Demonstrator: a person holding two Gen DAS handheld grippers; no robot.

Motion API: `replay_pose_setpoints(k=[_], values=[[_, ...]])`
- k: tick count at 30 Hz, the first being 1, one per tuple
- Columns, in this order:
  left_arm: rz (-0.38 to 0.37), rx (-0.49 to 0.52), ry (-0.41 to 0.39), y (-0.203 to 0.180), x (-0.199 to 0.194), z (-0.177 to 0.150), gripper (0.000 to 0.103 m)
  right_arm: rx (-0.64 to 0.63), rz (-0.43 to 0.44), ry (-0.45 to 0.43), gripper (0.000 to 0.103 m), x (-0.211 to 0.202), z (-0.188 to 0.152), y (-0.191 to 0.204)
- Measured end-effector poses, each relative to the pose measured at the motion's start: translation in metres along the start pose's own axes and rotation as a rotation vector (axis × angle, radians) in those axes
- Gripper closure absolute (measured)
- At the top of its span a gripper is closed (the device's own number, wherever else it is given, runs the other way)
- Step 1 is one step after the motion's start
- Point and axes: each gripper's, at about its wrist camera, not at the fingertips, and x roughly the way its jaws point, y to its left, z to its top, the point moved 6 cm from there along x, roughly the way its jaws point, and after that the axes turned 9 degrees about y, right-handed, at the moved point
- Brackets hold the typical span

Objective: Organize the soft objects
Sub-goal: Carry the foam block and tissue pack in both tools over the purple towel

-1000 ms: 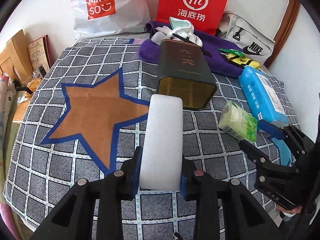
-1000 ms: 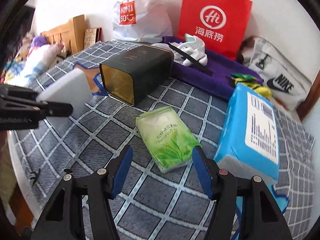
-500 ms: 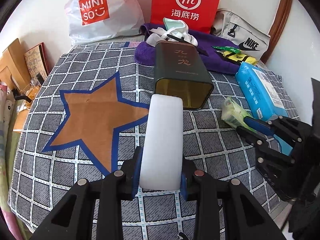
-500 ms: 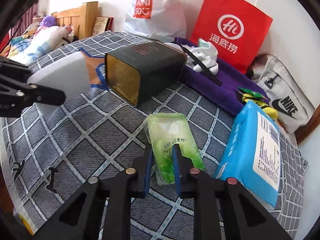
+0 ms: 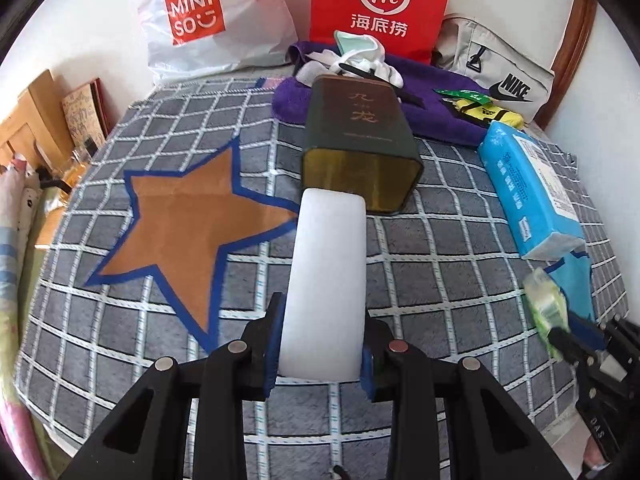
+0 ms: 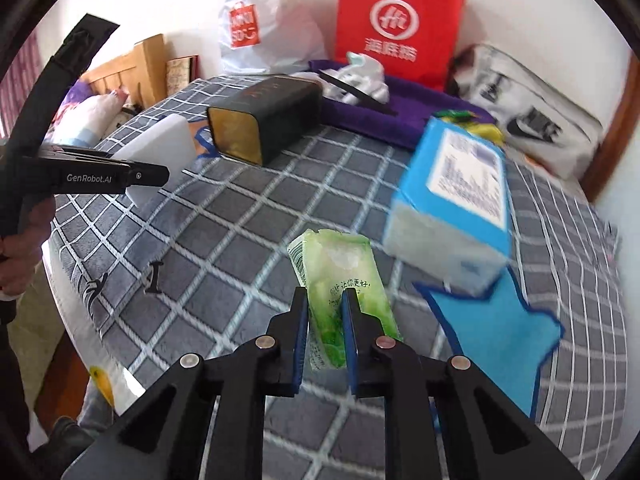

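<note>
My left gripper (image 5: pixel 320 316) is shut on a white foam block (image 5: pixel 326 276) and holds it above the checked cloth, pointing at the open end of a dark green tin (image 5: pixel 360 148) lying on its side. My right gripper (image 6: pixel 325 308) is shut on a green tissue pack (image 6: pixel 340 280) and holds it lifted above the cloth; the pack also shows in the left wrist view (image 5: pixel 548 308). The foam block (image 6: pixel 160 156) and the tin (image 6: pixel 264 116) show at the left in the right wrist view.
A blue tissue pack (image 5: pixel 532 188) lies right, beside a blue star patch (image 6: pixel 500 320). A brown star patch (image 5: pixel 188 212) is left. A purple towel (image 5: pixel 432 100), red bag (image 5: pixel 380 4), white bag (image 5: pixel 208 16) and grey Nike bag (image 5: pixel 500 68) are at the back.
My right gripper closed on the green tissue pack and lifted it off the cloth, toward the front right. My left gripper kept hold of the foam block, almost still.
</note>
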Motion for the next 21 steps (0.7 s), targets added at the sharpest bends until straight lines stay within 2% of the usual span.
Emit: replay_pose_setpoints(k=[2,5,7,8,13,16,17,18,21], values=[[-0.008,-0.018,0.010,-0.002,0.003,0.000,0.073,0.033,0.044,0.004,0.081,-0.001,-0.007,-0.004],[-0.029,-0.033,0.018,-0.005,0.006,-0.003,0.073,0.028,0.076,-0.019,0.058,-0.004,-0.010,-0.005],[-0.033,-0.030,0.023,-0.008,0.006,-0.006,0.073,0.026,0.050,-0.056,0.038,-0.007,-0.010,-0.009],[-0.031,-0.030,0.023,-0.009,0.005,-0.007,0.073,0.025,0.049,-0.073,0.036,-0.007,-0.009,-0.011],[-0.048,-0.030,0.024,-0.014,0.000,-0.008,0.073,0.030,0.111,-0.028,0.034,0.016,-0.007,-0.013],[-0.053,-0.034,0.018,-0.016,-0.003,-0.007,0.073,0.016,0.100,0.009,0.034,0.033,-0.009,-0.006],[-0.055,-0.039,0.014,-0.017,-0.004,-0.006,0.073,0.018,0.089,0.000,0.036,0.034,-0.009,-0.006],[-0.060,-0.055,0.004,-0.016,-0.006,-0.004,0.073,0.023,0.069,-0.018,0.045,0.033,-0.008,-0.006],[-0.087,-0.078,-0.011,-0.015,-0.009,-0.001,0.073,0.040,0.073,-0.009,0.048,0.032,-0.007,-0.009]])
